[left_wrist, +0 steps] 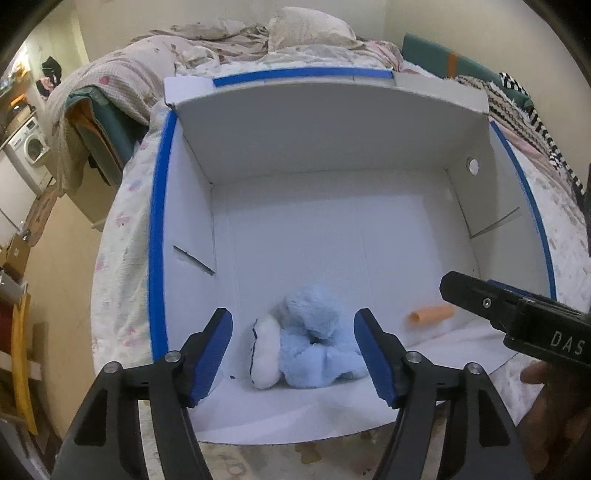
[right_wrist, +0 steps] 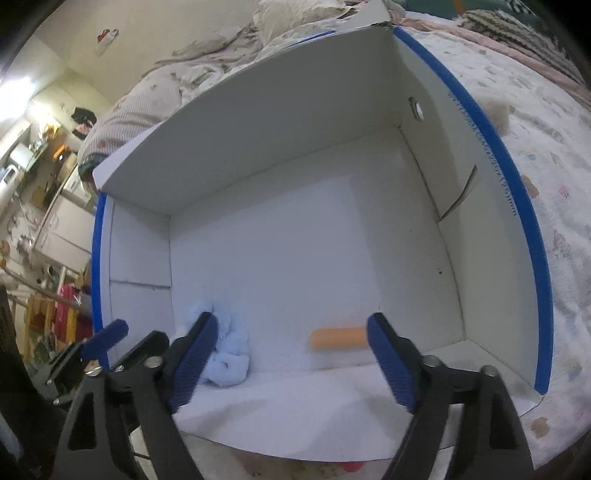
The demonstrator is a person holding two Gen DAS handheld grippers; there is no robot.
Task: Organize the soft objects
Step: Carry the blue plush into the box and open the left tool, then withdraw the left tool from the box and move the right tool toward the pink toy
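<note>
A light blue and white plush toy (left_wrist: 308,341) lies on the floor of a white cardboard box with blue-taped rims (left_wrist: 157,236), near its front edge. It also shows in the right wrist view (right_wrist: 231,349). An orange soft cylinder (left_wrist: 431,314) lies to the plush's right, also seen in the right wrist view (right_wrist: 338,338). My left gripper (left_wrist: 293,356) is open, above the plush with nothing held. My right gripper (right_wrist: 291,360) is open and empty over the front of the box (right_wrist: 532,236), with the cylinder just inside its right finger.
The box sits on a bed with a patterned sheet (right_wrist: 554,155). Rumpled blankets and a pillow (left_wrist: 310,29) lie behind it. A small beige fluffy item (right_wrist: 496,110) lies on the sheet right of the box. A washing machine (left_wrist: 31,147) and clutter stand at far left.
</note>
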